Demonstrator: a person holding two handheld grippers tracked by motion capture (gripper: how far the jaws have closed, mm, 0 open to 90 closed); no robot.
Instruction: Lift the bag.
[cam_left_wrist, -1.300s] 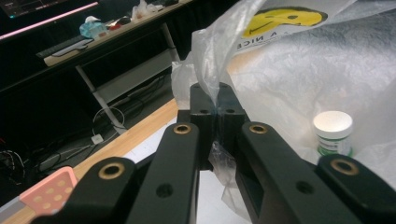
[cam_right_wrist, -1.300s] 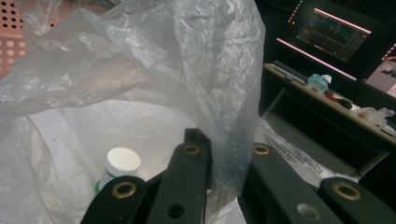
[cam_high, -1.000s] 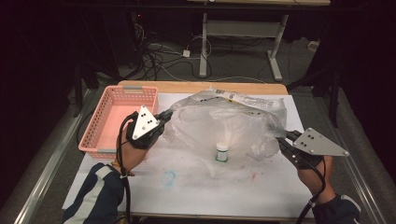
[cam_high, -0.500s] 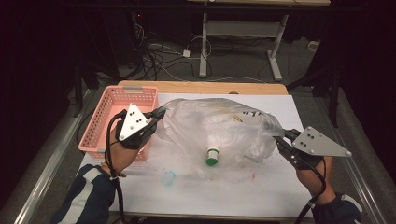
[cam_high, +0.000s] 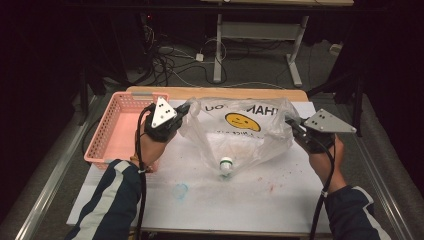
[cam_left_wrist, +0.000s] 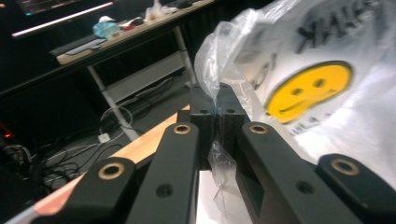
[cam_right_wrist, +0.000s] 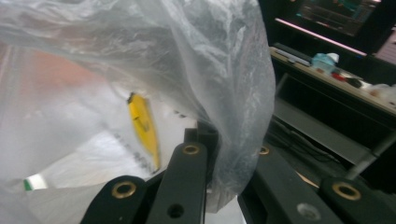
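A clear plastic bag (cam_high: 235, 132) with a yellow smiley face (cam_high: 242, 121) hangs stretched between my two grippers above the white table top (cam_high: 280, 200). My left gripper (cam_high: 186, 108) is shut on the bag's left edge; the film (cam_left_wrist: 219, 93) is pinched between its jaws. My right gripper (cam_high: 290, 121) is shut on the bag's right edge, and the film (cam_right_wrist: 224, 93) drapes over its jaws. A small bottle with a white and green cap (cam_high: 226, 165) lies at the low point inside the bag.
A pink basket (cam_high: 120, 127) stands at the table's left edge, beside my left hand. A faint blue ring (cam_high: 180, 190) marks the white sheet near the front. Desks, cables and table legs fill the dark floor beyond the table.
Both grippers have lifted and pulled the bag taut; the left one moved right, away from the basket. The smiley face now faces up, and the bottle slid to the bag's low front point.
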